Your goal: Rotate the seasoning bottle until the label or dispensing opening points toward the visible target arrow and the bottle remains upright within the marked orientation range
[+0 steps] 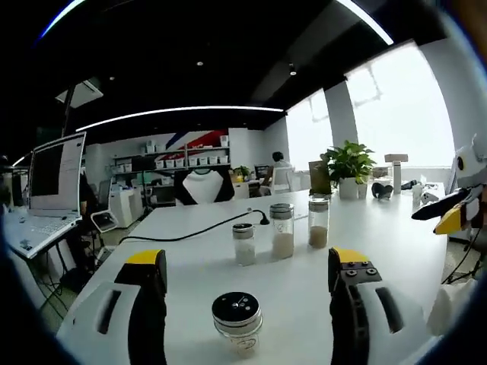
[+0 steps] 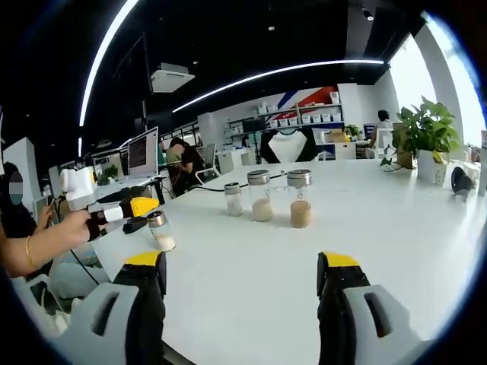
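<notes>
Nearest to us in the left gripper view, a small clear glass seasoning bottle with a black perforated cap [image 1: 237, 321] stands upright on the white desk [image 1: 396, 251], close to its near edge and between the fingers [image 1: 148, 285] of the left gripper [image 1: 247, 293], which stand wide apart and touch nothing. In the right gripper view we see the same bottle [image 2: 160, 230] near the desk's left edge with the left gripper's yellow tips just beside it, while the right gripper [image 2: 240, 277] hangs over bare desk, its fingers also apart and empty.

Further toward the middle of the desk stand three taller clear jars with silver lids [image 1: 281, 230], and a black cable [image 1: 190, 232] trails behind them.

We cannot make out any target arrow or marked range in either view, so our first risk is turning the bottle toward the wrong heading. Closing off-centre on so short a round bottle could tip it or push it off the near edge. A loose grip would let the glass slip instead of turning. We judge the cap holes too small to read reliably.
</notes>
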A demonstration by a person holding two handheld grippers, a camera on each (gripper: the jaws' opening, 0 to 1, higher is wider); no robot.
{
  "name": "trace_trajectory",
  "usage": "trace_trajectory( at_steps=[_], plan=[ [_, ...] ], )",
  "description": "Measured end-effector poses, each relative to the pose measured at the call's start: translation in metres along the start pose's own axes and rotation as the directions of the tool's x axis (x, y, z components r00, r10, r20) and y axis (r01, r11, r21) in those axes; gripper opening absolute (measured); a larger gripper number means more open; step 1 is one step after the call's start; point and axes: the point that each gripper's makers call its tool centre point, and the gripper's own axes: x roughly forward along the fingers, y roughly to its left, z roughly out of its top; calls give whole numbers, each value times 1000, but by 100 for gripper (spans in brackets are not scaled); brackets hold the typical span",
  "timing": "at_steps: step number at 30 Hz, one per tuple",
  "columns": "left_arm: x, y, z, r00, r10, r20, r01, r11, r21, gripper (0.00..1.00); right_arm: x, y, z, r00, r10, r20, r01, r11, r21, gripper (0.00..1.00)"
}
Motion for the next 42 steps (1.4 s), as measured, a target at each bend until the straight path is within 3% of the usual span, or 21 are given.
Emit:
trace_trajectory(
  at_steps=[15, 26, 36, 40, 42],
  plan=[
    [22, -5, 14, 999, 45, -29, -46, 998, -32, 91, -11, -17, 8, 999, -20, 38, 19, 1000, 19, 81],
    [59, -12, 30, 998, 60, -27, -62, 996, -60, 89, -18, -23, 7, 999, -25, 40, 25, 999, 21, 81],
    [91, -19, 24, 998, 31, -57, -34, 998, -52, 86, -25, -31, 8, 998, -42, 39, 42, 999, 16, 81],
    [100, -18, 16, 995, 66, -80, -70, 997, -42, 86, -27, -35, 7, 998, -54, 33, 53, 998, 16, 80],
    [108, -16, 14, 995, 68, -78, -74, 995, -72, 86, -29, -36, 7, 998, -58, 35, 58, 998, 17, 80]
  ],
)
